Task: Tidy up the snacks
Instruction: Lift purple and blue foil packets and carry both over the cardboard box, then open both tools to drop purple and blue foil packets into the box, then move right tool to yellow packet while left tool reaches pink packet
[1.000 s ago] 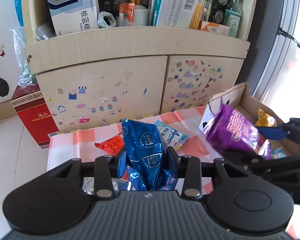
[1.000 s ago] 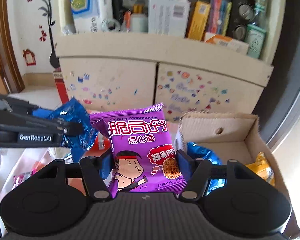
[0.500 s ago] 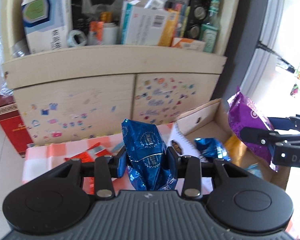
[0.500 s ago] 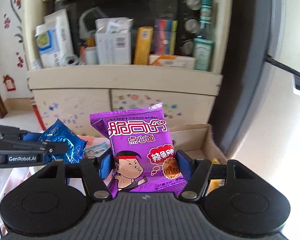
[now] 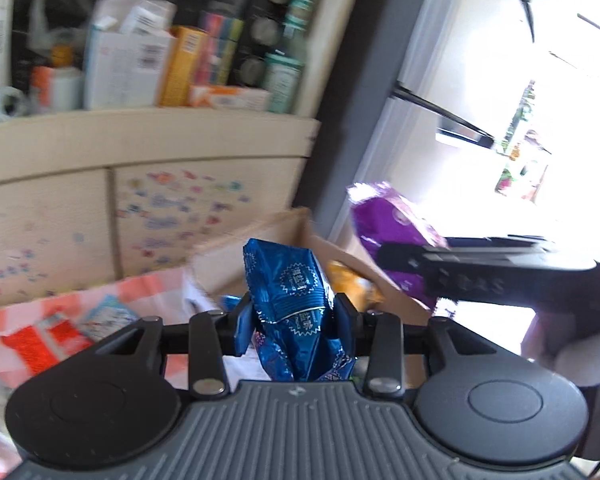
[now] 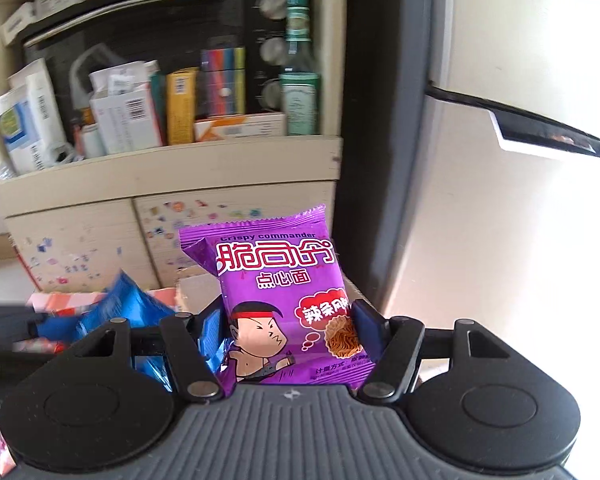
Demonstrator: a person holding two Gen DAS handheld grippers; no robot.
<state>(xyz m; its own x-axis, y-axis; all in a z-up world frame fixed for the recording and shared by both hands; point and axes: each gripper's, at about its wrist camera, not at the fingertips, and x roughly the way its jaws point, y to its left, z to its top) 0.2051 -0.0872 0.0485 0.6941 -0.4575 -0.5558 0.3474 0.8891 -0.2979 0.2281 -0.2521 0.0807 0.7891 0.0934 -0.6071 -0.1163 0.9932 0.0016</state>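
Setting: a cream cabinet (image 6: 172, 240) with sticker-covered doors stood behind; its shelf was crowded with cartons, a green bottle (image 6: 300, 92) and a dark oven. A bright window filled the right side.
Surface: a table under an orange-checked cloth (image 5: 60, 304), loose packets scattered on it; an open cardboard box (image 5: 284, 232) sat at its far right end.
Left gripper (image 5: 288, 320): fingers pinched tight on a crumpled blue foil packet (image 5: 288, 280), which stood upright between the pads, in the air in front of the box.
Right gripper (image 6: 288, 336): fingers pinched the lower sides of a flat purple noodle packet (image 6: 280, 288), held upright and face-on, off the table.
Pose, left: angled downward toward the box, the view motion-blurred.
Pose, right: angled downward, seen in the left view at the right, beyond the near wall of the box.
Box contents: a yellow packet (image 5: 352, 280) and a scrap of blue showed inside; the rest was hidden.
Risk, collision: both hands converged on one box, so the grippers or packets could knock together.
Risk, slip: the blue foil was slick and crushed, so it could slide out mid-swing.
Risk, miss: the purple packet hung by the box's edge, so an early release could drop it outside.
Risk, box: a light carton could be nudged off the table end.
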